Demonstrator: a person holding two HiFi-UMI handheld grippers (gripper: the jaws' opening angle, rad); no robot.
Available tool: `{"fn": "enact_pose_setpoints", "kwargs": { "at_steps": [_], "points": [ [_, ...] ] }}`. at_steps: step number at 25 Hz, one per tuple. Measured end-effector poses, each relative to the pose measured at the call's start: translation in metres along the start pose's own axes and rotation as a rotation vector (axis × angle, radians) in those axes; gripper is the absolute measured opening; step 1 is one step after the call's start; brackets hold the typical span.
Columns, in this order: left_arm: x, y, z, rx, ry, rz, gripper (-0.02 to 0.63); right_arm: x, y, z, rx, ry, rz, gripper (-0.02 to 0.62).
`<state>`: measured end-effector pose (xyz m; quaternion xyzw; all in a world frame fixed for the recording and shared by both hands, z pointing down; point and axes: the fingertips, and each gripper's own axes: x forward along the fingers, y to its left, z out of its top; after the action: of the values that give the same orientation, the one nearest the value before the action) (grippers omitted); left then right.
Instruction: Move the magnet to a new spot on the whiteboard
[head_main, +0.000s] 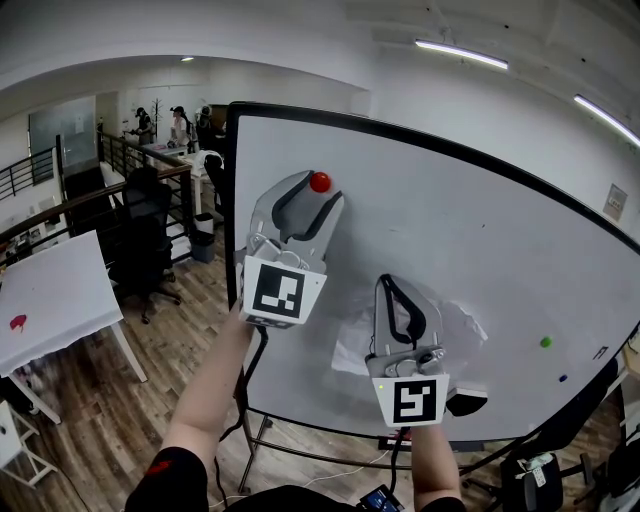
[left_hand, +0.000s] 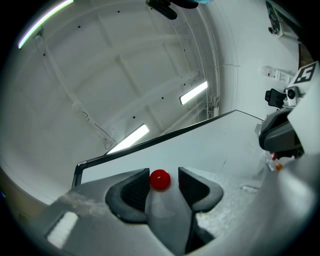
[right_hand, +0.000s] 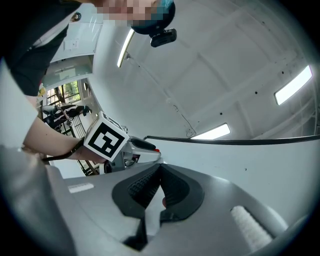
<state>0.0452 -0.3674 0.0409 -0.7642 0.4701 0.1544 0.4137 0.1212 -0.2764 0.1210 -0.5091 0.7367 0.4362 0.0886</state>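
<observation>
whiteboard (head_main: 450, 230) carries red magnet (left_hand: 160, 180) between parted jaws of left gripper (left_hand: 163, 172).

The magnet (head_main: 320, 182) is coloured bright red. The whiteboard (head_main: 480, 240) is white and is framed in black. The left hand-held gripper (head_main: 321, 192) and the right hand-held gripper (head_main: 398, 285) are made in pale grey with black pads. The cube (head_main: 281, 291) on each is printed with black-and-white squares. A small green dot (head_main: 545, 342) is seen on the whiteboard.
</observation>
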Motion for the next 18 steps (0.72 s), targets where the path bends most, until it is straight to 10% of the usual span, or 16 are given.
{"fn": "enact_pose_setpoints", "kwargs": {
  "at_steps": [18],
  "points": [
    [-0.0017,0.0093,-0.0003,-0.008,-0.015,0.037,0.135,-0.0032,0.0030,-0.0120,-0.010,0.033,0.010,0.002]
  ]
}}
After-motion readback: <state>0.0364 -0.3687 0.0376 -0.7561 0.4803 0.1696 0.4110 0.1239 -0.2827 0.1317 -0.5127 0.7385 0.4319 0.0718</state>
